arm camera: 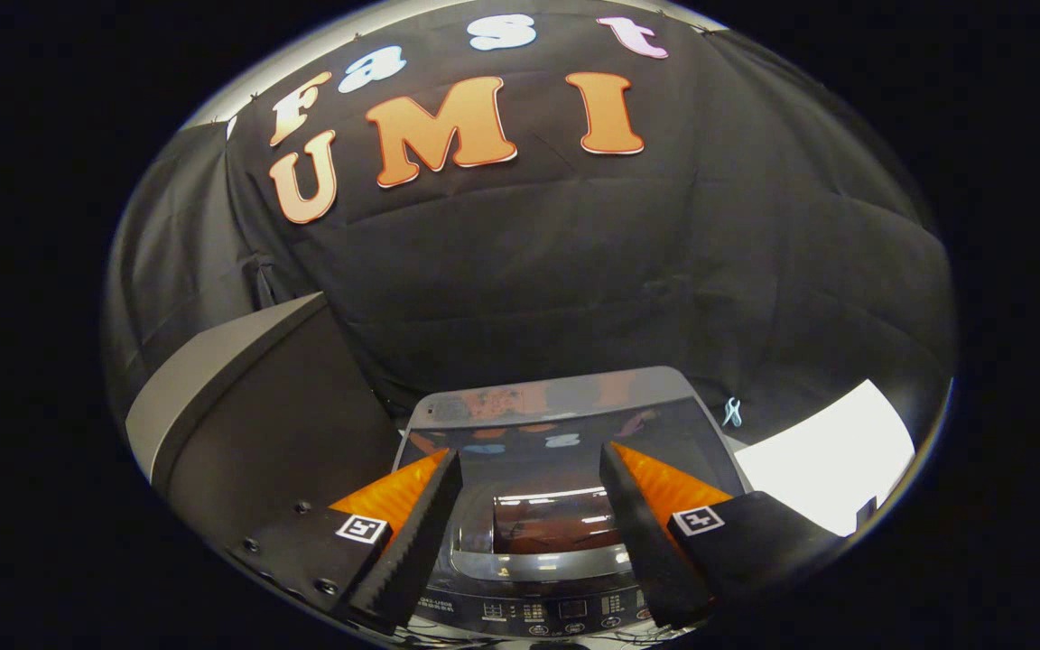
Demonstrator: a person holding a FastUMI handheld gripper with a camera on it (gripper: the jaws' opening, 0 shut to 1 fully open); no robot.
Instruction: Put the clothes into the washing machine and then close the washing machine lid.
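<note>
The gripper (529,483) hovers above a top-loading washing machine (565,451), looking forward and slightly down across it; the jaws stand wide apart and released, with nothing between them. The glossy dark lid (556,429) lies flat over the tub and appears closed; its window (547,519) sits between the two fingers, and the control panel (538,614) lies just below the fingertips. No clothes can be identified; whether they are already inside the drum cannot be told through the reflective window.

Risks, as a judgement from this pose:
- If the load is not yet inside, the lid must be raised first; the smooth, glossy surface gives the jaws little purchase and a pad may slip off the front edge.
- A descent from here could bring the fingers down onto the control panel and press its buttons; the cause would be the short clearance between fingertips and panel.
- The dark grey cabinet (249,406) stands just to the left of the machine; a leftward swing could strike it.

Pose: the gripper is held roughly level, centred on the machine's width, both orange-backed fingers pointing toward the booth's back wall; the holding hand is hidden.
</note>
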